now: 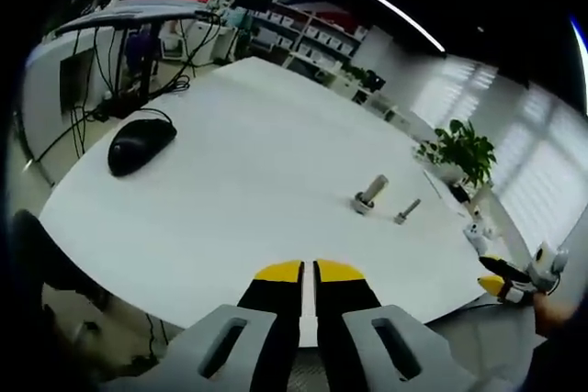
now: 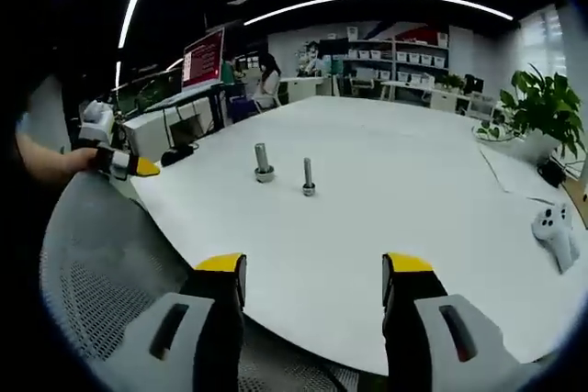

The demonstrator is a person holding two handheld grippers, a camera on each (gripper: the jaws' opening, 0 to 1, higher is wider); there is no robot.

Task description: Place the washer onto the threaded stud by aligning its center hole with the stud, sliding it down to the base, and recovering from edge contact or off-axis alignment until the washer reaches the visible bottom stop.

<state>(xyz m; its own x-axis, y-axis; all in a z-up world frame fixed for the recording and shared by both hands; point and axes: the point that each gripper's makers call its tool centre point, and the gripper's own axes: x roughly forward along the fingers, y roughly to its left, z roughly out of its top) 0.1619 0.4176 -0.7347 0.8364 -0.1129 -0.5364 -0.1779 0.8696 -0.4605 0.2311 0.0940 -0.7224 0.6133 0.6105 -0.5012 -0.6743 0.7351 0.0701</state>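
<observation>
A big white tabletop [image 2: 395, 199] holds a black mouse [image 1: 140, 145] on one side, and near the middle two metal studs stand close together, a thicker stud [image 2: 263, 162] and a thinner stud [image 2: 308, 177]. The left hand-held gripper [image 1: 308, 273] hangs over the tabletop's near edge with its yellow-tipped jaws almost shut and nothing between them, while the right hand-held gripper [image 2: 314, 268] has its jaws wide apart and empty. The washer is too small to tell apart; it may be the ring at the foot of a stud.
</observation>
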